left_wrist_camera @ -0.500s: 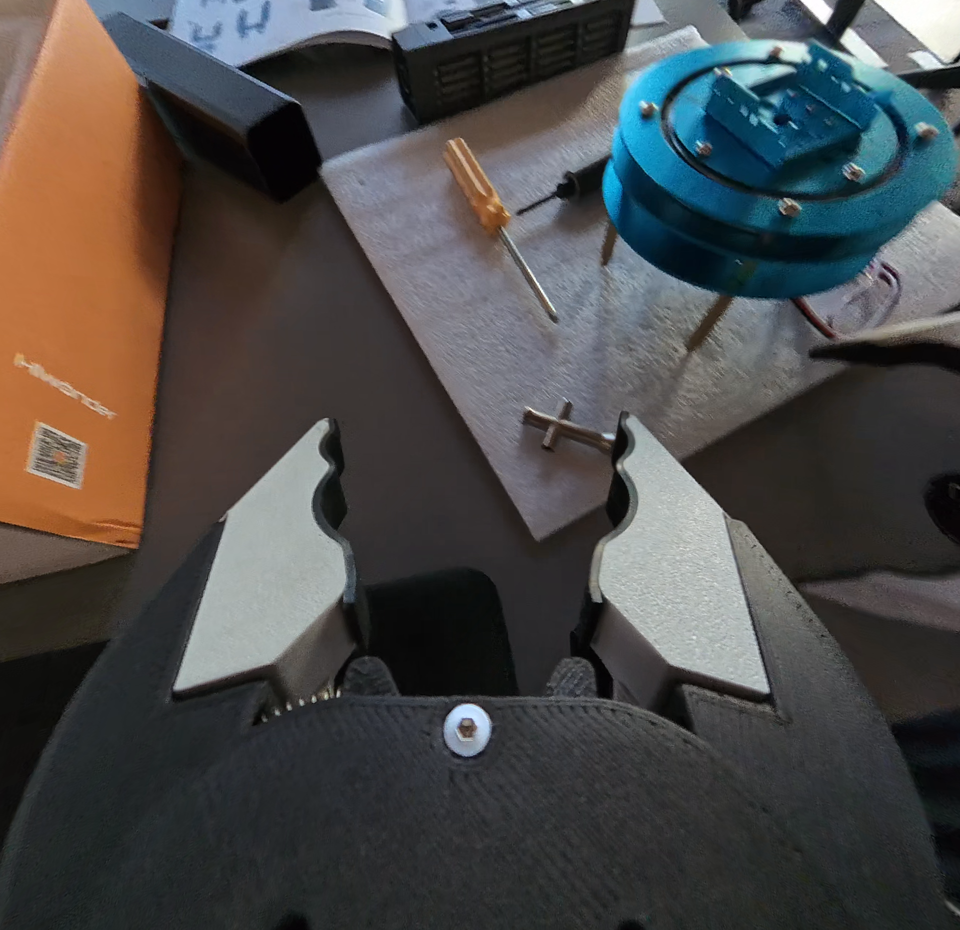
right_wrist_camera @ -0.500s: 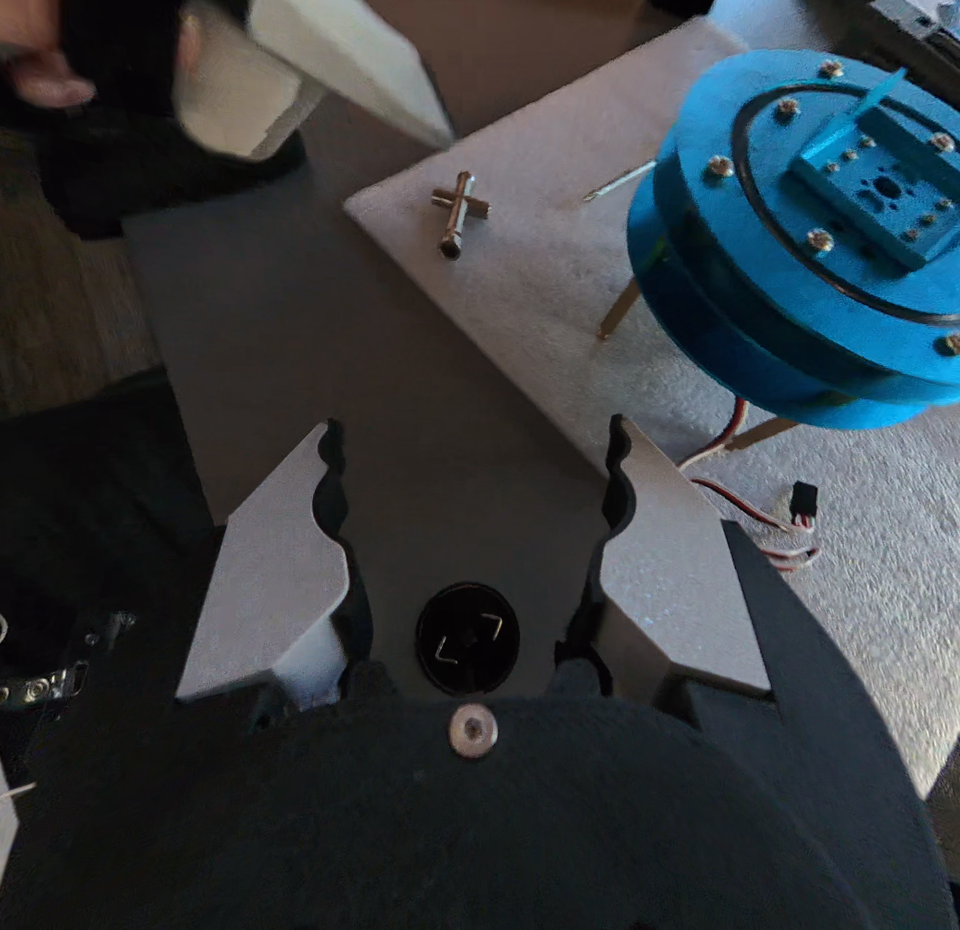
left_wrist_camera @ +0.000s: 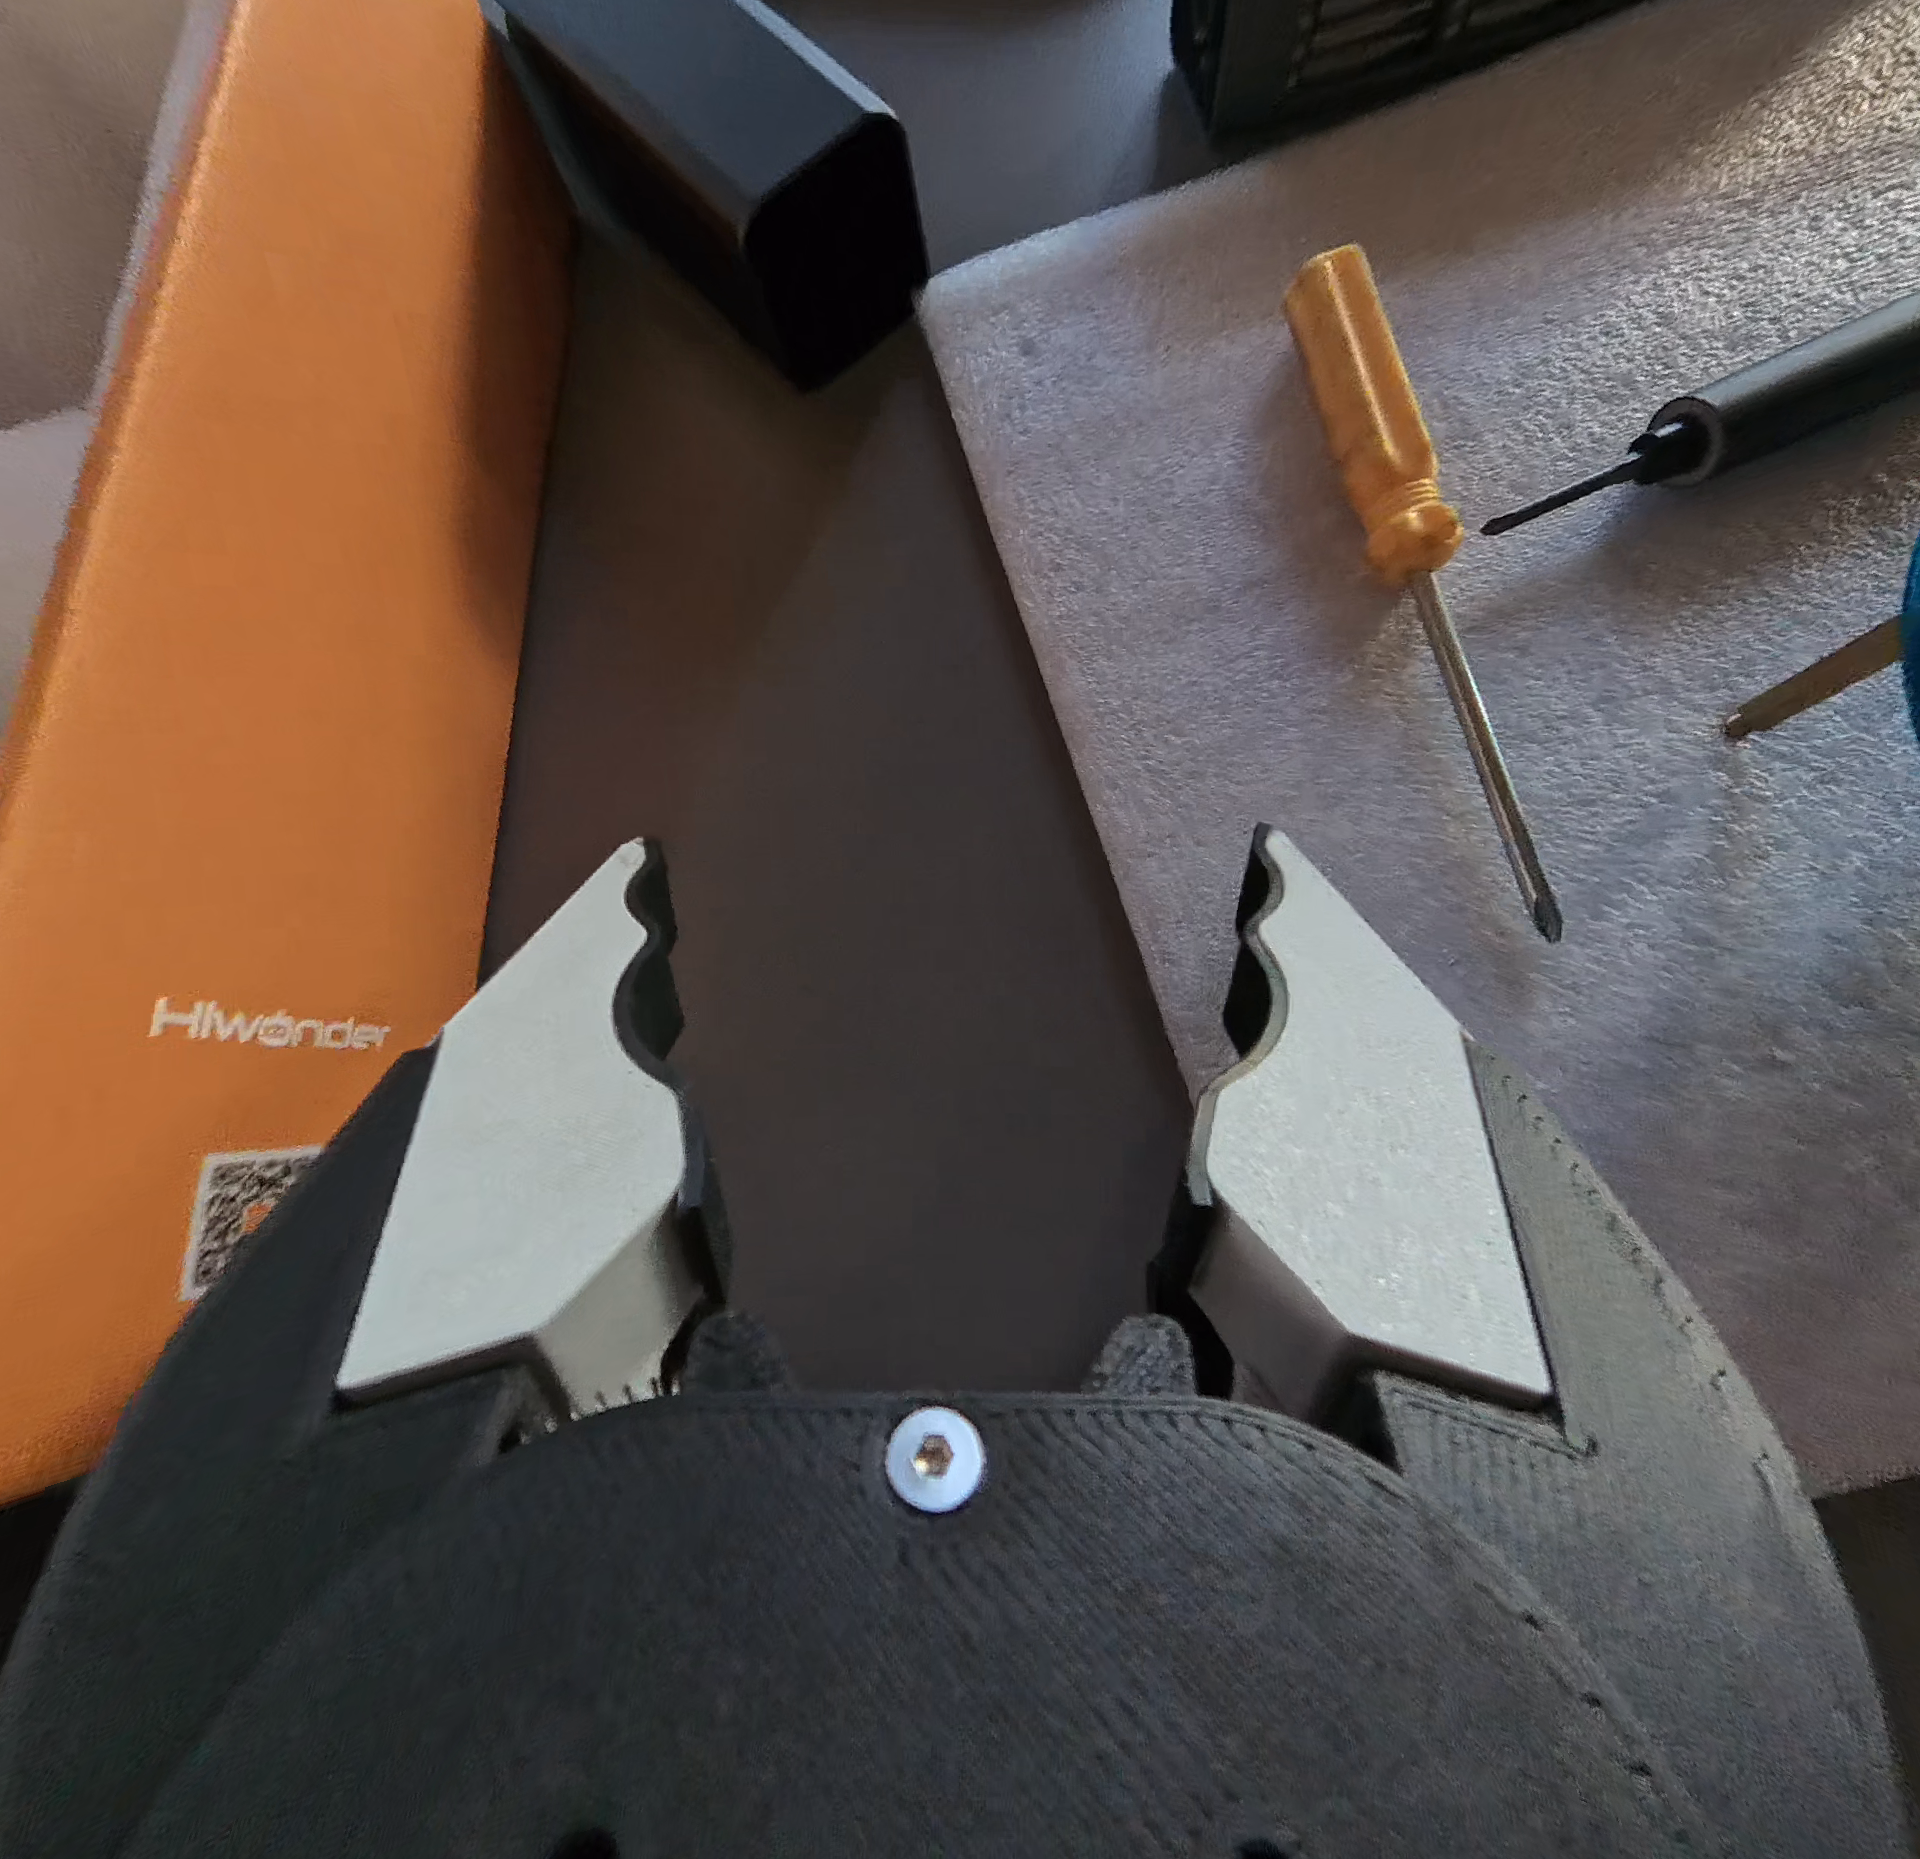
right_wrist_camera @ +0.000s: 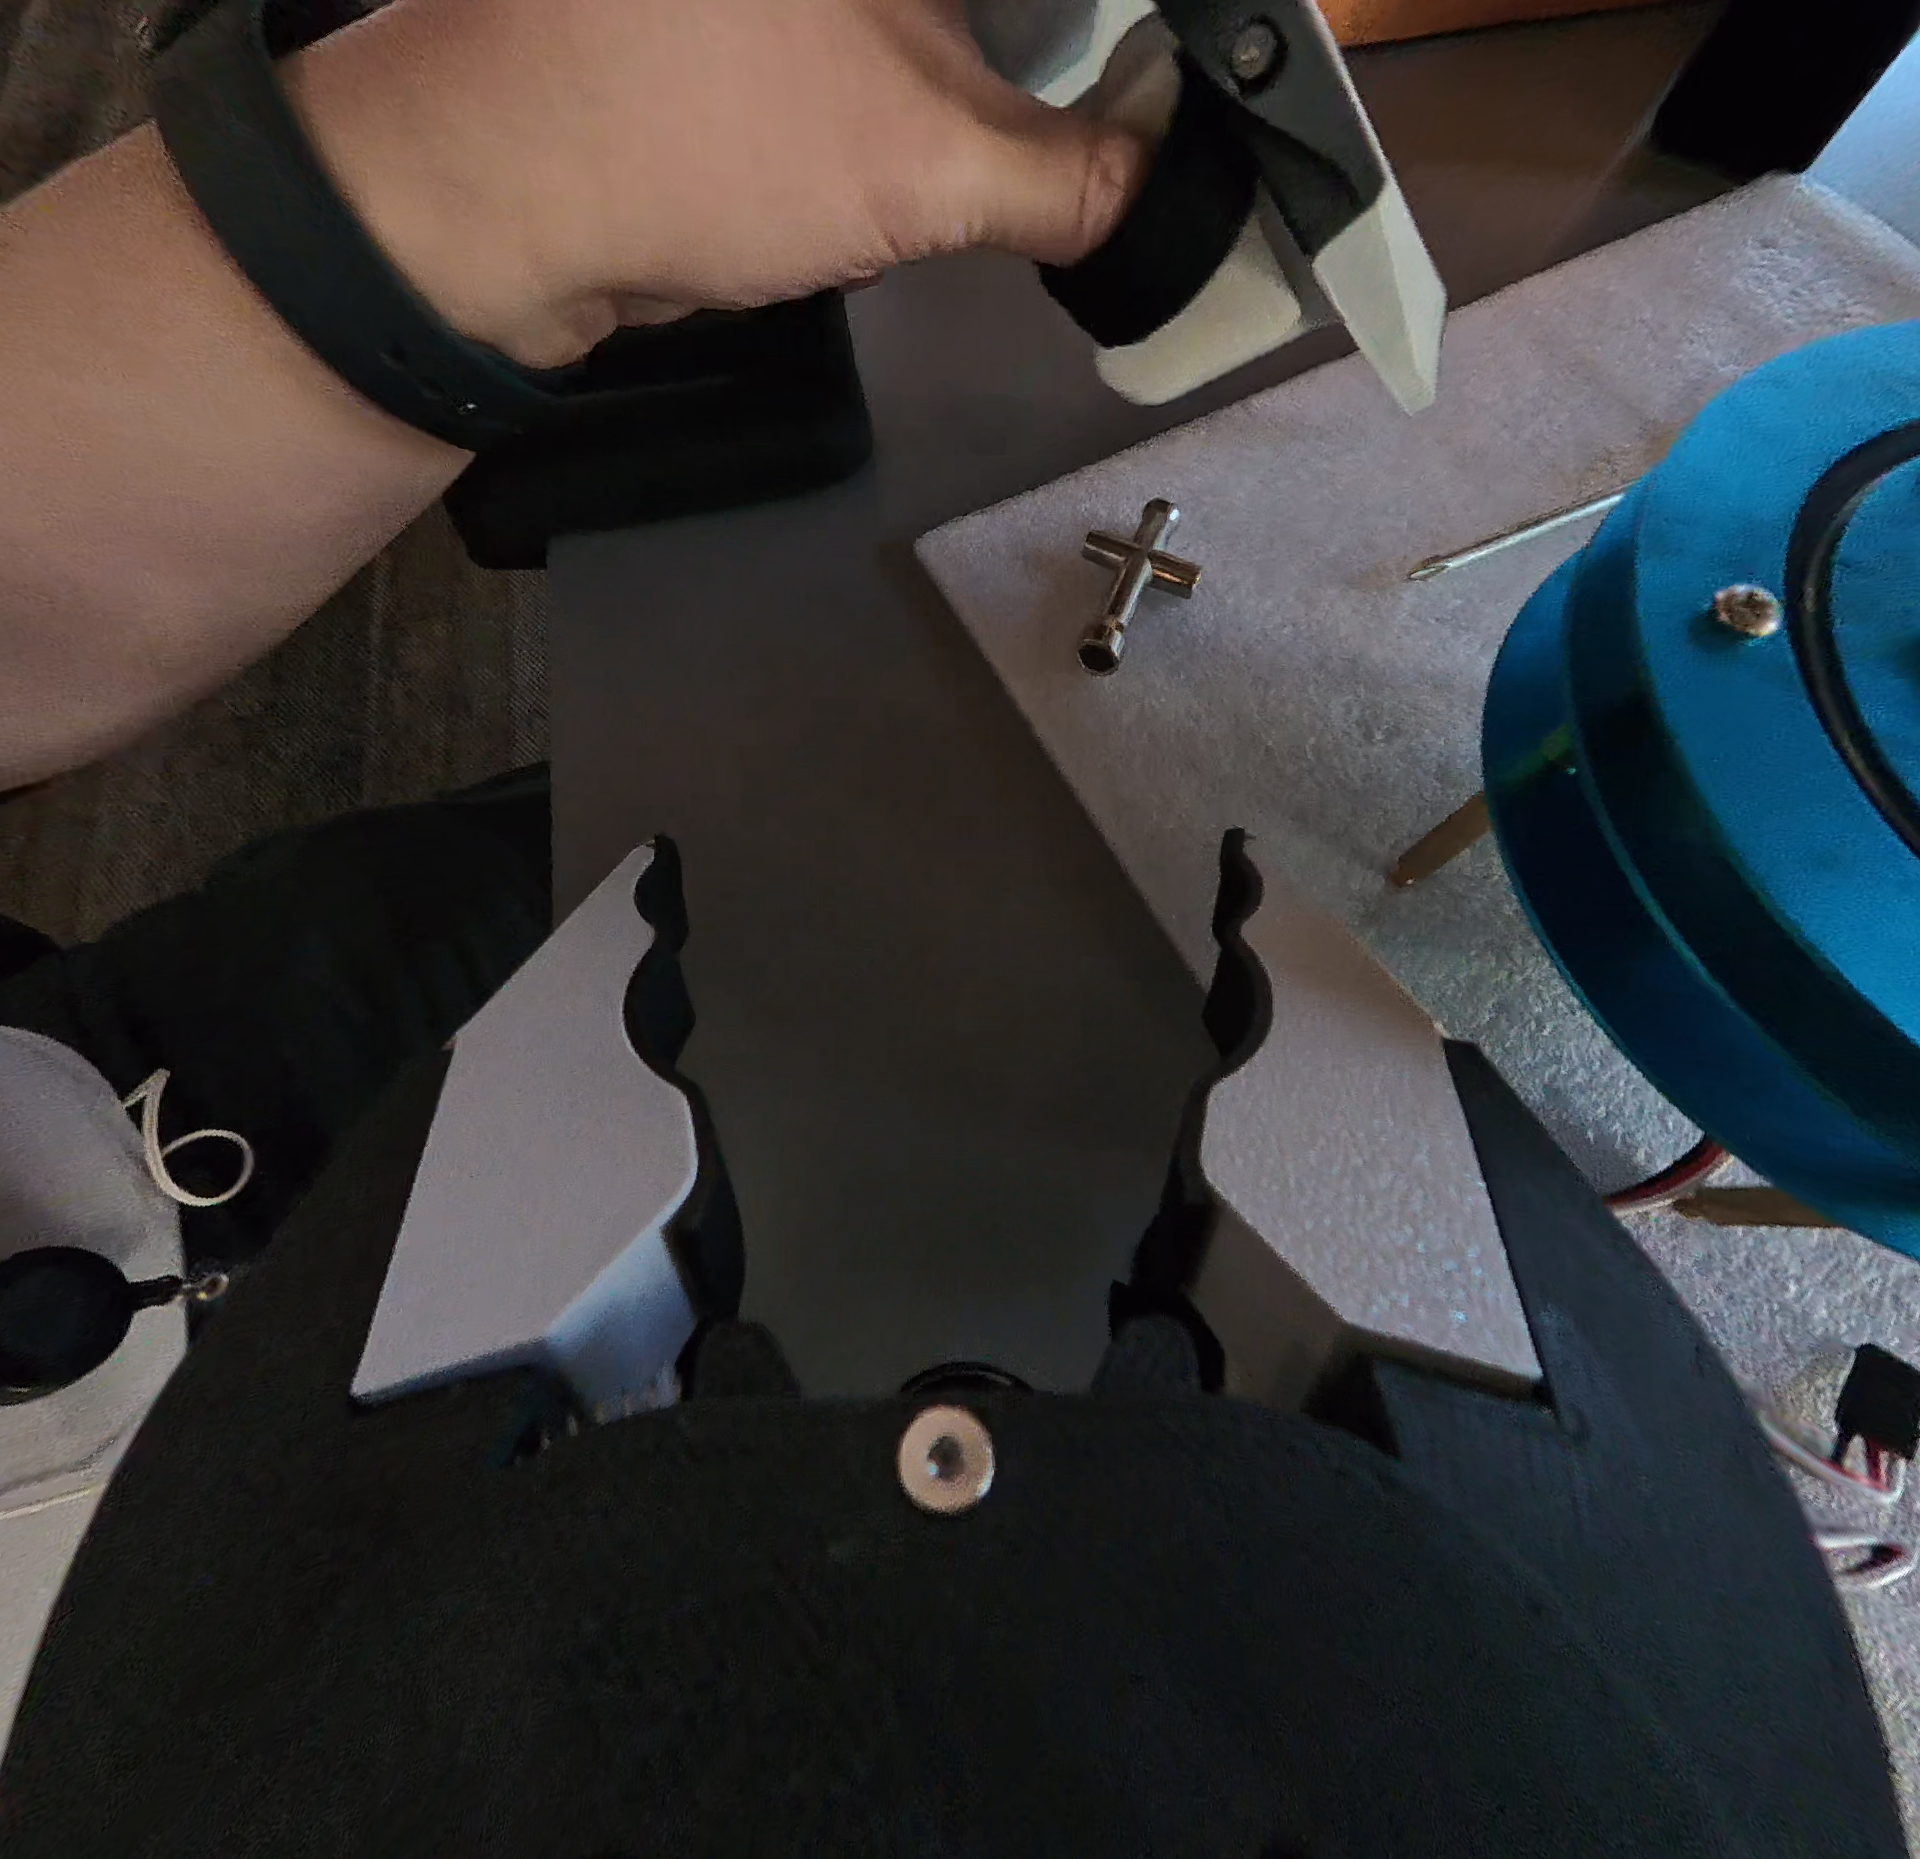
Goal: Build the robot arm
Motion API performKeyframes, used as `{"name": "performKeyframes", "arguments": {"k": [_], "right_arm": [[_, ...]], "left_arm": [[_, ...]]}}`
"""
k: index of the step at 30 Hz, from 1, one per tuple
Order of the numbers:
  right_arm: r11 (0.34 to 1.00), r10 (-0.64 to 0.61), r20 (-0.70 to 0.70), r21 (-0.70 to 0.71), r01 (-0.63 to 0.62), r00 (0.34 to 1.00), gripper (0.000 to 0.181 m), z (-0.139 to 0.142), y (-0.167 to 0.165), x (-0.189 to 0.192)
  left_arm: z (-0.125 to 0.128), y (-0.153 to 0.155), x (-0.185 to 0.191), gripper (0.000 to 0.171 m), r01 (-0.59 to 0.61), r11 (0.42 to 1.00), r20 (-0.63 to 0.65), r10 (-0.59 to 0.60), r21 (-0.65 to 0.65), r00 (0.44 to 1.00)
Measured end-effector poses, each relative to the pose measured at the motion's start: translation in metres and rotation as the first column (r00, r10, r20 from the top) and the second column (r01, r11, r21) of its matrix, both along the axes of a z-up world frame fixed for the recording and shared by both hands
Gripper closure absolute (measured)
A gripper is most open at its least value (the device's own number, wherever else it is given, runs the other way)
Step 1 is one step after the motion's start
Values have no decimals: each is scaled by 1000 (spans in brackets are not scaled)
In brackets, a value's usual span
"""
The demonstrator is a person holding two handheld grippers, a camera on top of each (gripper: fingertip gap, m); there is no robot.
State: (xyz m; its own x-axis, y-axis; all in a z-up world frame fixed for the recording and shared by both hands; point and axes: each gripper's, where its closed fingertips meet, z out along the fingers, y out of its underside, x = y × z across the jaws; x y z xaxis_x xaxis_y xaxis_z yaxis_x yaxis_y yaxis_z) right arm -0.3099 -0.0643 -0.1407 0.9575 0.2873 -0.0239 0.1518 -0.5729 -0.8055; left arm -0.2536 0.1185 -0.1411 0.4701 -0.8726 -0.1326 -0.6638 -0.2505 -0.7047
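- Between the spread fingers of the left gripper (left_wrist_camera: 951, 843) lies only bare dark table (left_wrist_camera: 810, 729); the jaws stand wide apart and hold nothing.
- Just right of it begins a grey foam mat (left_wrist_camera: 1195, 583), whose edge runs under the right finger; an orange-handled screwdriver (left_wrist_camera: 1403, 521) lies on the mat ahead and to the right, apart from the gripper, with a black screwdriver (left_wrist_camera: 1766, 407) farther right.
- To the left lies an orange box (left_wrist_camera: 270, 562), partly under the left finger; a black square tube (left_wrist_camera: 717, 136) lies ahead, near the mat's corner.
- Over the same dark table, the right gripper (right_wrist_camera: 945, 838) is likewise wide open and empty, its right finger above the mat's edge.
- Only the right wrist view shows a small metal cross wrench (right_wrist_camera: 1132, 583) on the mat ahead, a blue round assembly (right_wrist_camera: 1714, 822) on brass legs at the right, and a hand (right_wrist_camera: 644, 136) with a black wristband (right_wrist_camera: 312, 220) gripping the other gripper's handle.
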Motion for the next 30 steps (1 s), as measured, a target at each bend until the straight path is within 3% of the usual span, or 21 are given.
{"name": "performKeyframes", "arguments": {"k": [13, 18, 30], "right_arm": [[998, 5, 66, -68, 0, 998, 61, -13, 16, 6], [997, 8, 59, -77, -4, 998, 61, -14, 18, 6], [997, 17, 52, -81, -13, 999, 58, -15, 17, 4]], "left_arm": [[-12, 7, 20, 52, 29, 998, 1, -29, -64, 1000], [-16, 8, 21, 49, 44, 990, 41, -39, -133, 998], [-17, 11, 22, 42, 51, 992, 84, -42, -115, 996]]}}
